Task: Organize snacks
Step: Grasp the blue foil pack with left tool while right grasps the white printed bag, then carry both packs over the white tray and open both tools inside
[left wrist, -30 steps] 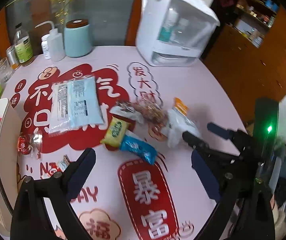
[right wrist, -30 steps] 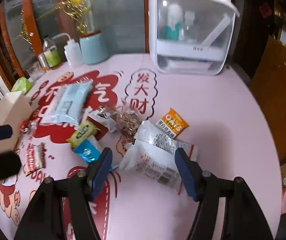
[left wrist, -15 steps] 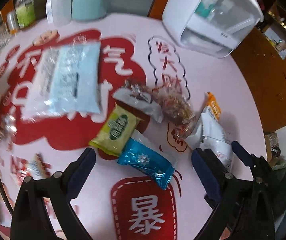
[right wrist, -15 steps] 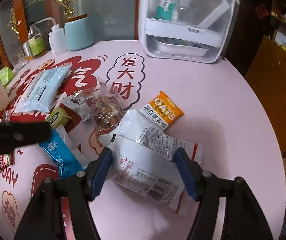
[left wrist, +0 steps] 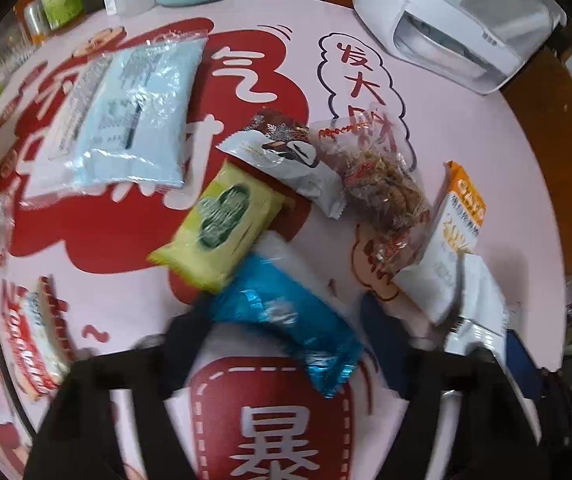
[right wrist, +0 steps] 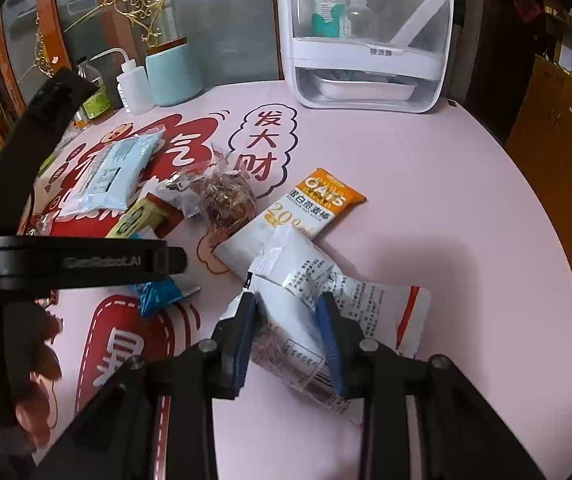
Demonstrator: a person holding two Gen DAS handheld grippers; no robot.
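Left gripper: its jaws are closing around the blue bar, which is lying between them on the counter; motion blur is hiding whether the pads are pressing yet, so I am treating it as not gripped.
Right gripper: its jaws are closing on the white pouch; the blue pads are sitting against both sides of the crumpled pack, which is bulging up between them.
Just changed: both pairs of jaws were standing wide a second ago and are now drawing in; the left gripper has dropped from well above the pile to right over the blue bar, and the right one has sunk slightly onto the pouch.
Differs from earlier frame: in the left view the snacks are filling far more of the picture and the yellow pack is now just beyond the jaws; in the right view the pouch was lying flat between open jaws and is now pinched and lifted at its near end.
Meaning for the task: two pickups are starting at once, so sorting is getting under way, though nothing is looking put away yet.
Where the snacks are: blue bar, yellow pack, oats packet, clear nut bag and pale blue pack are all still lying clustered on the counter; the white pouch is overlapping the oats packet.
Risk: I am judging that the pouch may drag the oats packet along when lifted.
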